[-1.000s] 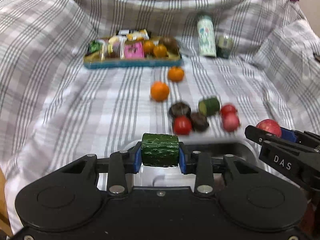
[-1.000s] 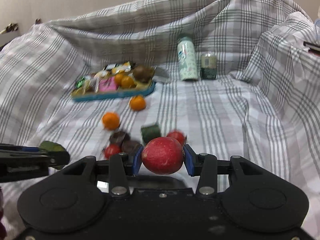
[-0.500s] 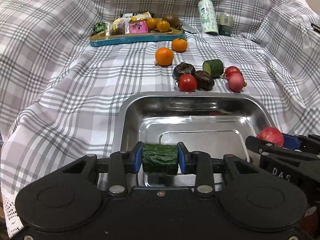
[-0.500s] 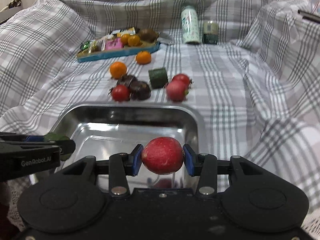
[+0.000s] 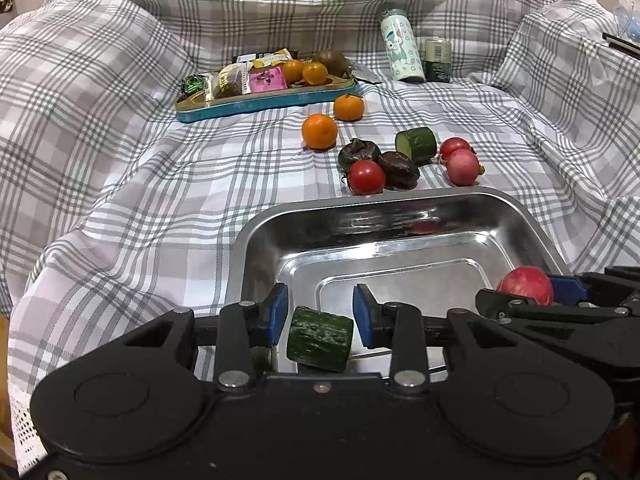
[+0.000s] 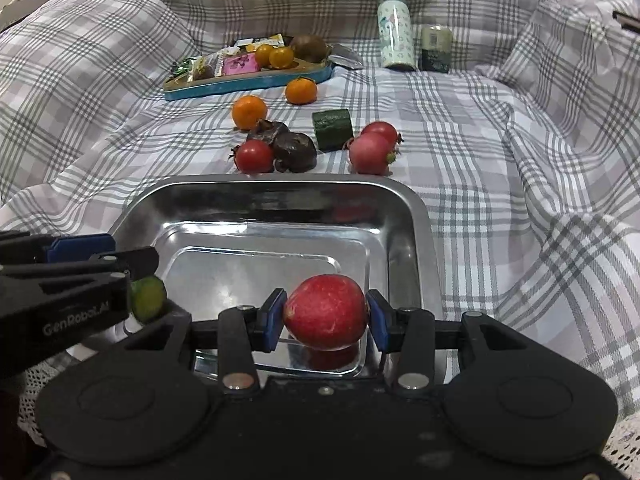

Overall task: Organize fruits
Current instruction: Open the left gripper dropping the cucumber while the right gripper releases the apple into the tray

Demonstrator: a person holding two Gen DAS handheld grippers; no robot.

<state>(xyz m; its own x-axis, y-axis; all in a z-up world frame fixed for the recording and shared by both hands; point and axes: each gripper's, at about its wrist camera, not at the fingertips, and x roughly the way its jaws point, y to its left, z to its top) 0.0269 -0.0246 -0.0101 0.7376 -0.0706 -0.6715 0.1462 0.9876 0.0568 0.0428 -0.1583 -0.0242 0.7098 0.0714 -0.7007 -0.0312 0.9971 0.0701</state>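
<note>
A steel tray (image 5: 532, 232) (image 6: 416, 216) lies on the checked cloth just in front of me. My left gripper (image 5: 320, 314) is open over the tray's near left part; a cucumber piece (image 5: 320, 338) (image 6: 148, 299) sits tilted between the pads, clear of both. My right gripper (image 6: 326, 320) holds a red apple (image 6: 326, 322) (image 5: 526, 284) just above the tray floor; gaps show beside the pads, and I cannot tell whether they still grip.
Beyond the tray lie a tomato (image 5: 366, 177), two dark fruits (image 5: 400, 164), a second cucumber piece (image 5: 416, 145), two red fruits (image 5: 462, 166) and two oranges (image 5: 319, 131). A blue tray (image 5: 264, 102) of snacks and two cans (image 5: 402, 50) stand further back.
My left jaws have opened and let go of the cucumber piece, which dropped and tilted. Both grippers have sunk lower over the tray. The right pads have eased off the apple.
</note>
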